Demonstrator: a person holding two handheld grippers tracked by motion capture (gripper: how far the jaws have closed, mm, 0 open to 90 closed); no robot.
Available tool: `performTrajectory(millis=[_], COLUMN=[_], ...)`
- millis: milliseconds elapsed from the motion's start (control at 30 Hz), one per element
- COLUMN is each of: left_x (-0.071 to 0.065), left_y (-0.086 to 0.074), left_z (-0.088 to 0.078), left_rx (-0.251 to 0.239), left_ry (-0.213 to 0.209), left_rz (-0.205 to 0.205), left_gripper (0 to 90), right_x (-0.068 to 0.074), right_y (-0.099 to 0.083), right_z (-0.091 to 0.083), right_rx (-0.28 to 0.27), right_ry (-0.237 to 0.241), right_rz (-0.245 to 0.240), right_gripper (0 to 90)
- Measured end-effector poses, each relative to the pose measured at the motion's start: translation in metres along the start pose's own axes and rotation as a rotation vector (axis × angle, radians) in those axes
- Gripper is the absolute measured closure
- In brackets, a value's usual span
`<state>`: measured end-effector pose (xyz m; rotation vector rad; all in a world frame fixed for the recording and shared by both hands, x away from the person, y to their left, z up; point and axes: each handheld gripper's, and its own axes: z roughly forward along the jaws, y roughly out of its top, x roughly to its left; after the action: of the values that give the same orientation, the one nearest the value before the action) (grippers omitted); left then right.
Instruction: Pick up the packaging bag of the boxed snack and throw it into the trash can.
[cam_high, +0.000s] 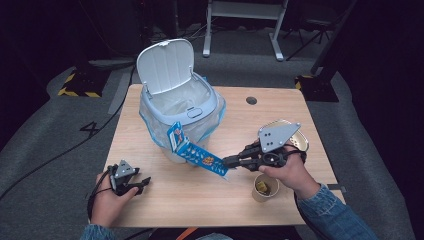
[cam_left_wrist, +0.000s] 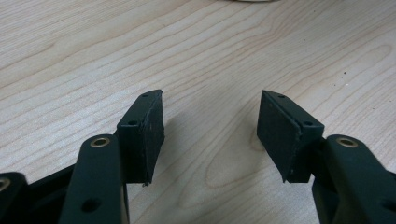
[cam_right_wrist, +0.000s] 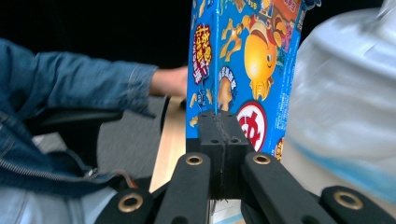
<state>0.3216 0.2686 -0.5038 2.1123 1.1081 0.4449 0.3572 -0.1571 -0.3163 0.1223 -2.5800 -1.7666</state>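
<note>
At frame centre the right tool (cam_high: 231, 161) is pinching a flattened blue snack box (cam_high: 196, 152) beside the bin (cam_high: 176, 107), while the left tool (cam_high: 142, 183) is resting spread at lower left on the table (cam_high: 280, 107).

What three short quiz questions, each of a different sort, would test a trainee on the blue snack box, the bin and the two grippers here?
1. True or false: the right gripper is shut on the blue snack box.
2. The bin's lid is: A open, B closed.
3. What lies between the left gripper's jaws?

Key: 1 true. 2 A. 3 Nothing; bare wooden table shows between them.
</note>
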Motion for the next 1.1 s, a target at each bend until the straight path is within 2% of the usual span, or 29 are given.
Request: performTrajectory(millis=[200, 367, 633, 867, 967, 1100], left_x=[0.000, 0.000, 0.001, 0.002, 0.002, 0.002], left_y=[0.000, 0.000, 0.001, 0.002, 0.002, 0.002], left_z=[0.000, 0.000, 0.001, 0.002, 0.002, 0.002], left_rx=[-0.003, 0.001, 0.000, -0.001, -0.006, -0.001], left_ry=[-0.003, 0.000, -0.004, -0.009, -0.012, -0.005], left_rz=[0.000, 0.001, -0.002, -0.004, -0.017, -0.003], left_gripper=[41.7, 42.0, 42.0, 42.1, 42.7, 42.9], right_x=[-0.010, -0.018, -0.027, -0.037, -0.044, -0.056], right_y=[0.014, 0.024, 0.041, 0.058, 0.061, 0.070], right_z=[-0.012, -0.018, -0.019, -0.018, -0.016, -0.015], right_rx=[-0.131, -0.220, -0.281, -0.309, -0.322, -0.326], right_ry=[-0.004, -0.019, -0.056, -0.092, -0.102, -0.130], right_rz=[0.002, 0.010, -0.001, -0.020, -0.021, -0.027], right_gripper=[90.0, 90.0, 90.0, 90.0, 90.0, 90.0])
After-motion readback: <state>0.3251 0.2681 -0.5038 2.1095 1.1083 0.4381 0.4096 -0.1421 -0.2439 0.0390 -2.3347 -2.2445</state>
